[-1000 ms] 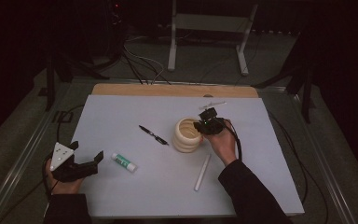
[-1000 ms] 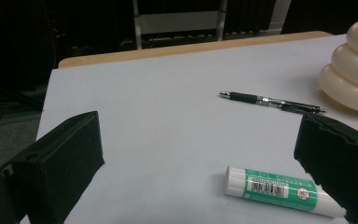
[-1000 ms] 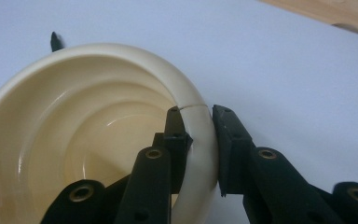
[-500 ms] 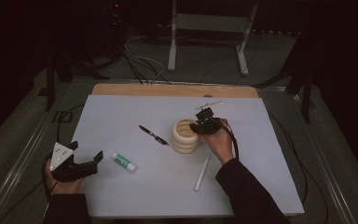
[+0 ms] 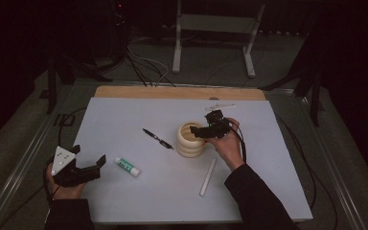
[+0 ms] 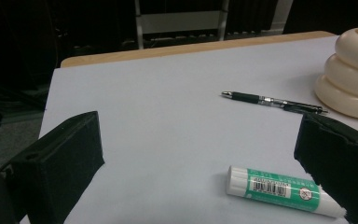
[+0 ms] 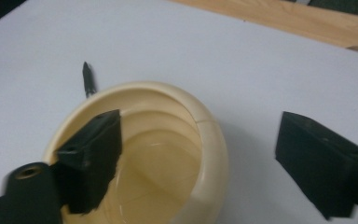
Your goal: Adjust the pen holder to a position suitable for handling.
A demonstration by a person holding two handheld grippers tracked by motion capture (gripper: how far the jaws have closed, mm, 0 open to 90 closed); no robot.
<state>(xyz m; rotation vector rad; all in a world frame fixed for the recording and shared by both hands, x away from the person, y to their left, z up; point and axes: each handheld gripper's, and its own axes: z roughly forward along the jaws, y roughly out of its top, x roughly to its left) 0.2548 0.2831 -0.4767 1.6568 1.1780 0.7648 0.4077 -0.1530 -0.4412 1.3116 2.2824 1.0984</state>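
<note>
A cream ribbed cup (image 5: 190,146) stands mid-table. My right gripper (image 5: 200,132) hangs over its right rim. In the right gripper view the right gripper (image 7: 200,140) is open: one jaw sits inside the cup (image 7: 212,140), the other outside, and neither touches the wall between them. Its jaws have just been opening. A black pen (image 5: 157,138) lies left of the cup. My left gripper (image 5: 90,155) rests open at the front left, with a green and white glue stick (image 5: 127,166) just ahead of it. In the left gripper view the glue stick (image 6: 279,189) lies by the right jaw.
A white stick (image 5: 208,176) lies in front of the cup, near the right forearm. A small white object (image 5: 220,105) sits at the back by the wooden edge (image 5: 172,92). Cables trail along both table sides. The white mat's left half (image 5: 120,120) is bare.
The right gripper's jaws have spread apart at the cup's rim, where they were shut before. The left gripper has stayed put.
</note>
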